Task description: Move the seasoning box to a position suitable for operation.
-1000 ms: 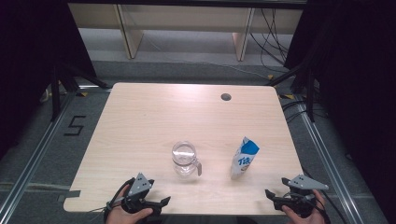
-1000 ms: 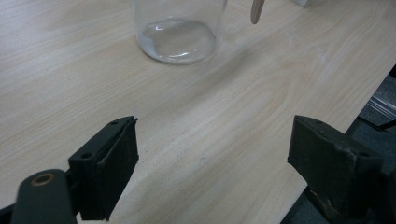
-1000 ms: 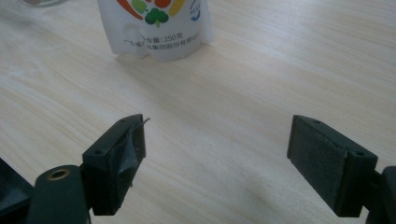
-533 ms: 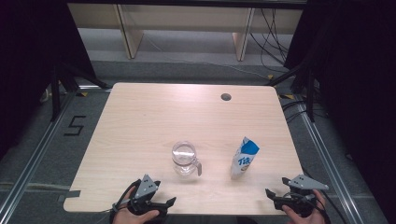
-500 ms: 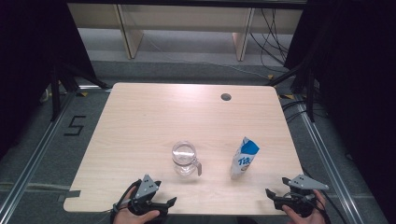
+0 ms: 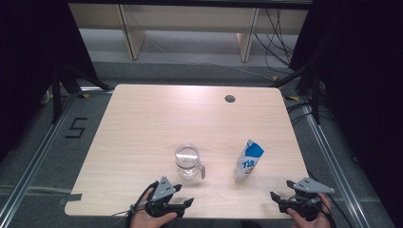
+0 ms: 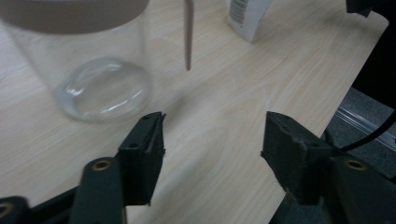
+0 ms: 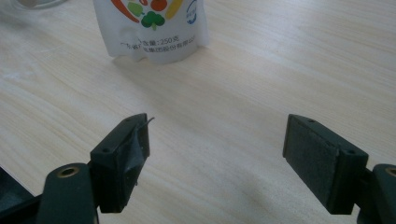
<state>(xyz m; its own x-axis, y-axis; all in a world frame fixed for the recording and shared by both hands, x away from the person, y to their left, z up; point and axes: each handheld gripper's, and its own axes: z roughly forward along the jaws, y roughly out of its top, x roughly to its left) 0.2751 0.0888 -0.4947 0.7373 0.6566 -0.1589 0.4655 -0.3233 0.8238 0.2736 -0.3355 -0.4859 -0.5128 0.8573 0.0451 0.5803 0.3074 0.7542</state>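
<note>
The left gripper (image 6: 186, 203) has slid along the table's (image 6: 142, 118) near edge toward the glass pitcher (image 6: 188, 161), and its jaws have just been closing in, though they are apart with nothing between them. That looks like lining up for the handle. The right gripper (image 6: 274, 196) waits at the near right corner, jaws wide and empty, facing the pouch (image 6: 247, 160) beside the pitcher.

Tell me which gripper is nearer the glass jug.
Left. The left gripper sits just in front of the glass jug; the right gripper is off to its right, beyond the pouch.
</note>
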